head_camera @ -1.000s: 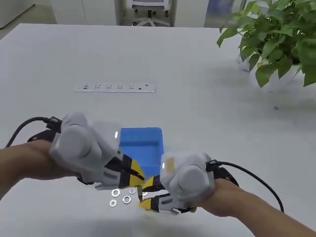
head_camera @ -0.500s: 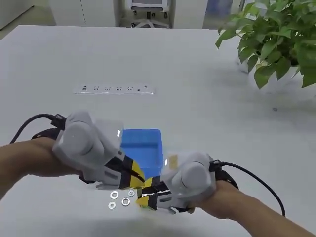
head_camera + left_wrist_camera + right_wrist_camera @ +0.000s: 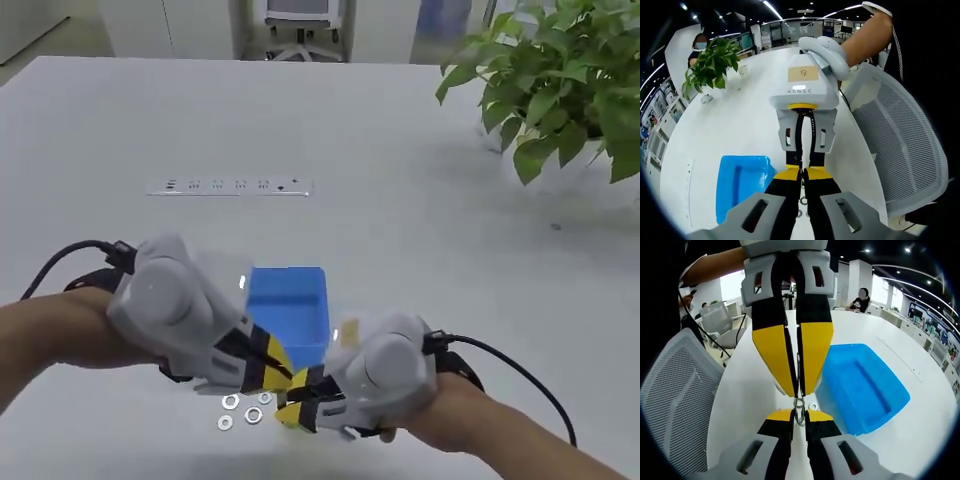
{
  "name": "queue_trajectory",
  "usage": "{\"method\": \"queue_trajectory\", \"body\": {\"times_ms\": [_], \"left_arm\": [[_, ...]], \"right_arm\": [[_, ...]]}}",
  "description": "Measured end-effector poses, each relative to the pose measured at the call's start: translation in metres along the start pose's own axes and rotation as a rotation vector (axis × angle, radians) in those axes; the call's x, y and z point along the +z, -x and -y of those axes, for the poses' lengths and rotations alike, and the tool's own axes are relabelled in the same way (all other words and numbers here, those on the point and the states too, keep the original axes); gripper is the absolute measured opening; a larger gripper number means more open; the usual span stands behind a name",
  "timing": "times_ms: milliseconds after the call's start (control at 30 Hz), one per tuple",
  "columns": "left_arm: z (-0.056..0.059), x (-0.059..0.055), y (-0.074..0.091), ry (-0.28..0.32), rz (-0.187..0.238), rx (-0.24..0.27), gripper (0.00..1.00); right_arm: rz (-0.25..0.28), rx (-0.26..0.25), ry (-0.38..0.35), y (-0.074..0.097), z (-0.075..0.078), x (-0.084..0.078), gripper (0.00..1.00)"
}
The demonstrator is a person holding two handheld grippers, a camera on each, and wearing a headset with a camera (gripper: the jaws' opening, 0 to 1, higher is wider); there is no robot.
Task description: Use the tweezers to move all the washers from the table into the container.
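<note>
Head view, from the left: the left claw (image 3: 278, 370) is held low over the white worktop (image 3: 400, 200), a cable trailing off its body, and it points rightward at the other claw. Well beyond it a power strip (image 3: 228, 186) lies flat. Just below its yellow tips four washers (image 3: 253, 415) lie loose on the worktop, close together. The blue container (image 3: 290, 300) sits just behind them, between the two claw bodies, its inside bare. The right claw (image 3: 298, 398) faces leftward, tip to tip with the left one, just beside the washers. A potted plant (image 3: 560, 80) stands at the far right corner.

In the right gripper view the left claw's jaws are clenched on a thin metal strip, apparently the tweezers (image 3: 799, 405). Its lower end reaches down between the right claw's own tips. Those tips stand very close together around it, and I cannot tell whether they pinch it. One of the washers lies just beside them, near the container's wall.
</note>
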State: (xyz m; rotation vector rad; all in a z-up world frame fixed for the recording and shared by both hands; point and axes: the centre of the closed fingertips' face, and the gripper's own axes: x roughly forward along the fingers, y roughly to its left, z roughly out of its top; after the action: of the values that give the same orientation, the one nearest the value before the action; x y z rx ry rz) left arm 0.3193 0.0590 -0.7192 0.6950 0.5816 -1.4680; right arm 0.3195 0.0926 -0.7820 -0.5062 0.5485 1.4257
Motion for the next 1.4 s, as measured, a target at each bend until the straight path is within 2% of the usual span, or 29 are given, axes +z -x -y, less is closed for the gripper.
{"method": "queue_trajectory", "body": {"times_ms": [467, 767, 1400], "left_arm": [[0.004, 0.000, 0.002, -0.016, -0.022, -0.012, 0.06], [0.005, 0.005, 0.010, -0.026, -0.029, -0.013, 0.06], [-0.013, 0.025, 0.037, -0.056, -0.031, 0.002, 0.06]], "right_arm": [[-0.012, 0.007, 0.001, 0.001, -0.003, -0.001, 0.10], [-0.008, 0.007, 0.011, 0.006, -0.004, 0.008, 0.10], [0.014, -0.026, 0.036, 0.024, 0.013, 0.039, 0.10]]}}
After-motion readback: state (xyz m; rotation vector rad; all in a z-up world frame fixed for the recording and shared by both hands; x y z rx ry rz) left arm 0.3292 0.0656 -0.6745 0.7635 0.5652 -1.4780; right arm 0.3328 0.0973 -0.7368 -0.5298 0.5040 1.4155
